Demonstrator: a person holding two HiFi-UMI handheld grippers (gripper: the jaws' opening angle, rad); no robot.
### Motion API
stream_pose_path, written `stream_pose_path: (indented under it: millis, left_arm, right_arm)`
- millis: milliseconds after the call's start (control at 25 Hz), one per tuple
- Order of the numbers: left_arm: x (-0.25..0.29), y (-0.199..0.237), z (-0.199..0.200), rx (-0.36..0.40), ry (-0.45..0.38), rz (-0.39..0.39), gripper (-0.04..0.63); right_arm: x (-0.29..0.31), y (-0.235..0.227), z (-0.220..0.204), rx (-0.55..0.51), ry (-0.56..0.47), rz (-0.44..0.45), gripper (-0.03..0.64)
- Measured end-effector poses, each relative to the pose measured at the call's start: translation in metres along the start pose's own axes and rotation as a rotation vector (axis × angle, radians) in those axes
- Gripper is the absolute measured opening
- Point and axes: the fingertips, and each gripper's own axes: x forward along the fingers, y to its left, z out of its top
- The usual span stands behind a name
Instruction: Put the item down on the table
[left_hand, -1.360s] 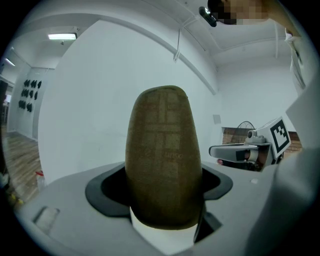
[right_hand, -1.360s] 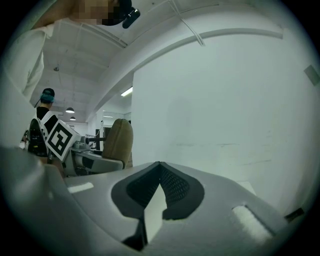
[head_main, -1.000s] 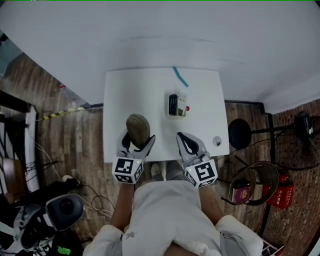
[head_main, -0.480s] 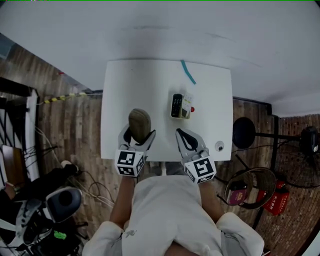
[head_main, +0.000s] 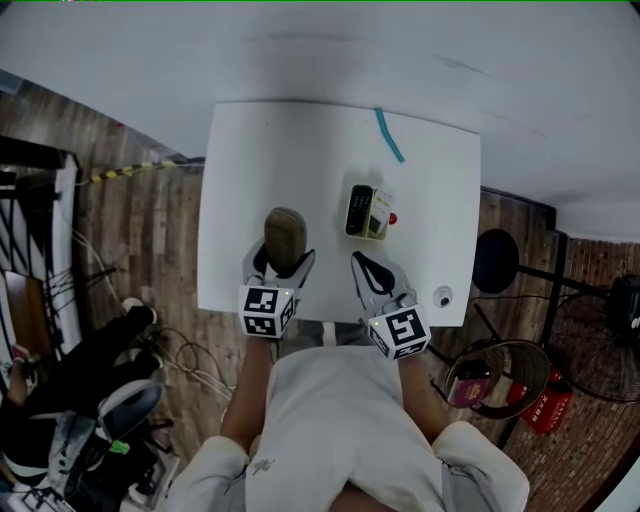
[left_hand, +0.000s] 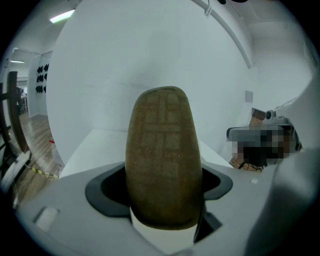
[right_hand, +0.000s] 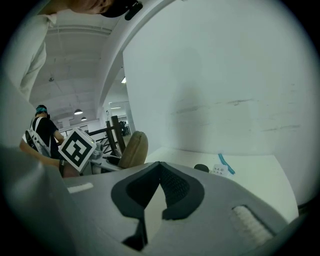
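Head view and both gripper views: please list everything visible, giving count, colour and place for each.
table: one, white, centre, against the wall
pad: one, brown, oval, upright above the table's near edge
keypad device: one, black, in pale packaging, table's right middle
stick: one, teal, table's far edge
round object: one, grey, table's near right corner
stool: one, black, floor right of the table
left gripper: one, grey, fingers closed on the pad
right gripper: one, grey, fingers together, empty
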Motion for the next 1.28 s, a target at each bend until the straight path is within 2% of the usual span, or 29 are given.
stream_pose_path:
  millis: [640,1280]
  left_arm:
    - [0.052,0.013,-0.051,-0.026,0.154,0.056,0.407]
    - [0.086,0.032,-0.074,-0.036,0.256,0.100,0.411]
  right_arm:
    - [0.032,-0.010,-0.049,0.049,0.110,0.060,0.003]
    - [0.050,-0.014,-0.077,0.111,0.173,0.076,0.003]
